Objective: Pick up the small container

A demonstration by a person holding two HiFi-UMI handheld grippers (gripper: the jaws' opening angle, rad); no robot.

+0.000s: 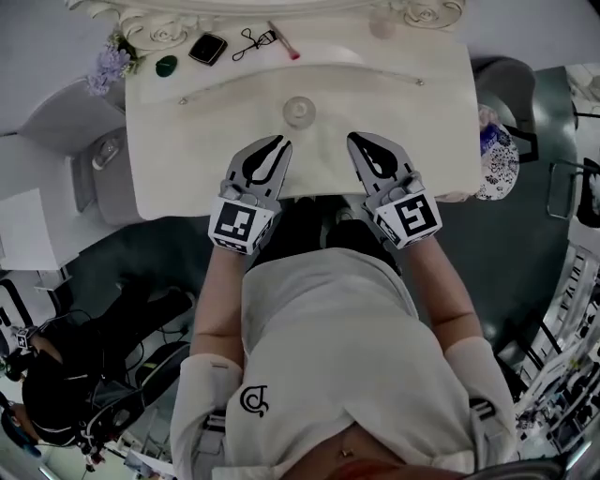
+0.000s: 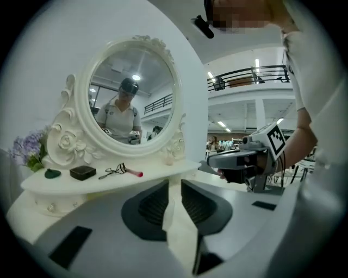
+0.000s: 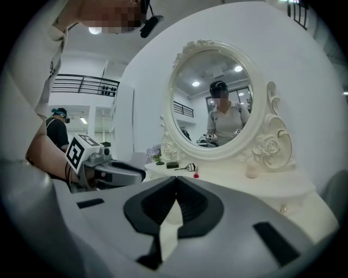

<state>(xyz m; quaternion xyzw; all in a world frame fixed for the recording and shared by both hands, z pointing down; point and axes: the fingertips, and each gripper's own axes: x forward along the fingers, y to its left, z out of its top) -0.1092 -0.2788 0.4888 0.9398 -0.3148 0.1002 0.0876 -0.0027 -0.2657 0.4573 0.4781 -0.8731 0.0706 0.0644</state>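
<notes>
On the white vanity's raised shelf (image 1: 328, 52) lie a small black container (image 1: 207, 48) (image 2: 82, 172), a green item (image 1: 166, 65), an eyelash curler (image 1: 251, 41) and a pink lipstick (image 1: 284, 40). A small cream jar (image 1: 382, 25) (image 3: 251, 171) stands at the shelf's right. A round clear piece (image 1: 299, 112) sits on the tabletop ahead of both grippers. My left gripper (image 1: 278, 141) (image 2: 175, 182) hovers over the table's front edge, jaws a narrow slit apart with nothing between them. My right gripper (image 1: 354, 138) (image 3: 175, 178) is beside it, shut and empty.
An oval mirror (image 2: 130, 98) in an ornate white frame rises behind the shelf. Lavender flowers (image 1: 108, 67) stand at its left end. A grey chair (image 1: 103, 164) is left of the table and a floral bag (image 1: 497, 159) hangs at its right.
</notes>
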